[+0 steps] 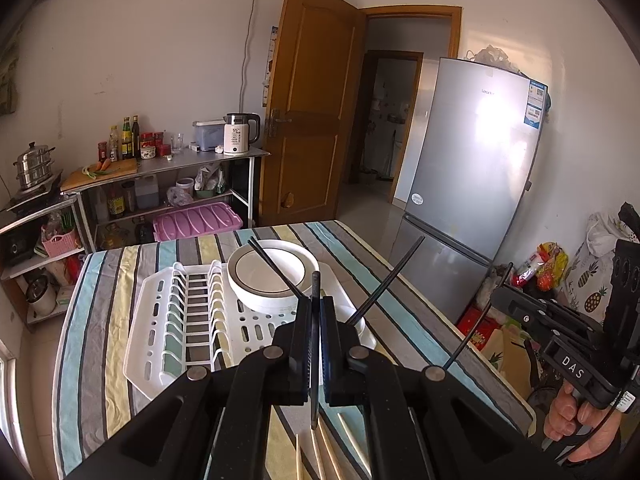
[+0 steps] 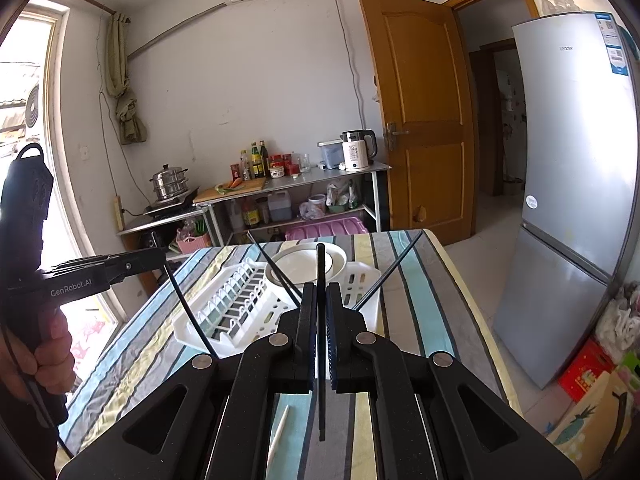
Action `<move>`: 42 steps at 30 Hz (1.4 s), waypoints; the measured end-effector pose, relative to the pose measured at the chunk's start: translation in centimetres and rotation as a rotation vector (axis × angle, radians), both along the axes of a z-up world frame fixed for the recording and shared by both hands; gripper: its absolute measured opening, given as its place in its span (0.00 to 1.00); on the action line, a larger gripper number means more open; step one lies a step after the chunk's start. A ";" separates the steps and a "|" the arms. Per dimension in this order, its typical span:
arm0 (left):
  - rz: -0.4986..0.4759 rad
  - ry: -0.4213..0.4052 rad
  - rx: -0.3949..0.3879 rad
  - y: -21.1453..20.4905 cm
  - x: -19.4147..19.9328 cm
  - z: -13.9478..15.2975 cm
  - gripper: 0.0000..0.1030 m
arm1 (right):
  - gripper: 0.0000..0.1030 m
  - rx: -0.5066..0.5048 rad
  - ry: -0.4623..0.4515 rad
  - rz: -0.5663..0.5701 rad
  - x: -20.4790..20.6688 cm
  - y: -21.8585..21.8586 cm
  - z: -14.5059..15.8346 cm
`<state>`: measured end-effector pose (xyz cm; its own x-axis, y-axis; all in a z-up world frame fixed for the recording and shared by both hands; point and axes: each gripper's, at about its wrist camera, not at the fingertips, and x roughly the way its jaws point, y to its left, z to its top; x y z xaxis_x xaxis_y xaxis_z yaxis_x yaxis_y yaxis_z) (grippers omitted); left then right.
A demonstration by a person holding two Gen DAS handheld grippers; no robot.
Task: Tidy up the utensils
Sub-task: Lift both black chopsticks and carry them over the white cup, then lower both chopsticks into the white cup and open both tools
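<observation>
Left tool (image 1: 316,300): closed on a thin black chopstick (image 1: 315,344), which stands nearly upright between the pads — gripped mid-length, probably so either end stays free to drop into a slot.
White plastic dish rack (image 1: 160,328): sits on the striped-cloth desk (image 1: 92,320) ahead of both tools, its ribbed slots to the left, a stack of white ceramic bowls (image 1: 272,276) at its far side.
Pale wooden chopsticks (image 1: 320,452): lying loose on the cloth below the left tool, near the desk's near edge, not yet sorted.
Right tool (image 2: 318,296): clamped likewise on a second black chopstick (image 2: 321,360), held upright clear of the cloth.
White slender stick (image 2: 279,436): resting on the cloth just left under the right tool; I cannot tell what kind of utensil it is.
Room to move: open air above the rack — the bowls crowd the far side, while the desk's right edge drops off toward the silver refrigerator (image 2: 576,184).
</observation>
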<state>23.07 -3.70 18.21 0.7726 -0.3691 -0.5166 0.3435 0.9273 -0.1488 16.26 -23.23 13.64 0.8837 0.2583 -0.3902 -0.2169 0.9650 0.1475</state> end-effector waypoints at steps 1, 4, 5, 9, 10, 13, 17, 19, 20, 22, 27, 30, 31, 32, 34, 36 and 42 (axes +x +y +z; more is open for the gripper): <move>-0.001 -0.002 -0.001 -0.1 0.5 0.4 0.03 | 0.04 0.000 -0.004 0.000 0.3 0.0 0.3; -0.006 -0.008 -0.005 -0.6 1.8 1.4 0.03 | 0.04 0.002 -0.023 -0.003 1.3 0.0 1.3; -0.005 -0.010 -0.007 -0.7 2.1 1.8 0.03 | 0.04 0.002 -0.029 -0.002 1.6 0.1 1.6; -0.011 -0.023 -0.020 -1.3 3.8 3.3 0.03 | 0.04 0.008 -0.051 -0.001 3.0 0.2 2.9; -0.013 -0.025 -0.023 -1.5 4.2 3.6 0.03 | 0.04 0.010 -0.056 0.000 3.4 0.2 3.2; -0.018 -0.031 -0.029 -2.0 5.6 4.5 0.03 | 0.04 0.013 -0.066 0.001 4.5 0.3 3.9; -0.023 -0.032 -0.033 -2.6 7.3 5.0 0.03 | 0.04 0.020 -0.067 -0.001 6.0 0.3 4.4; -0.030 -0.029 -0.036 -3.0 8.1 5.0 0.03 | 0.04 0.027 -0.066 -0.004 6.6 0.2 4.5; -0.033 -0.027 -0.040 -3.1 8.6 5.0 0.03 | 0.04 0.030 -0.065 -0.006 7.0 0.1 4.4; -0.037 -0.026 -0.042 -3.5 9.4 5.0 0.03 | 0.04 0.038 -0.065 -0.010 7.7 -0.1 4.4; -0.046 -0.016 -0.051 -4.2 11.3 4.5 0.03 | 0.04 0.054 -0.062 -0.015 9.3 -0.2 4.4; -0.047 -0.004 -0.063 -4.3 12.4 3.9 0.03 | 0.04 0.059 -0.058 -0.018 10.0 -0.3 4.3; -0.048 0.002 -0.067 -4.3 12.8 3.7 0.03 | 0.04 0.062 -0.055 -0.017 10.4 -0.4 4.2; -0.048 0.006 -0.069 -4.3 13.1 3.4 0.03 | 0.04 0.064 -0.052 -0.017 10.7 -0.4 4.1; -0.051 0.018 -0.077 -4.5 13.7 2.8 0.03 | 0.04 0.065 -0.044 -0.018 11.2 -0.2 3.6; -0.052 0.030 -0.083 -4.6 14.2 2.2 0.03 | 0.04 0.068 -0.032 -0.018 11.7 -0.2 3.1; -0.054 0.047 -0.116 -4.4 15.2 0.5 0.03 | 0.04 0.078 0.011 -0.020 12.8 -0.3 1.2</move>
<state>38.26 -8.14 18.72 0.7257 -0.4690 -0.5033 0.3829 0.8832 -0.2709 29.01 -23.55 14.80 0.8849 0.2708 -0.3790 -0.1957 0.9545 0.2249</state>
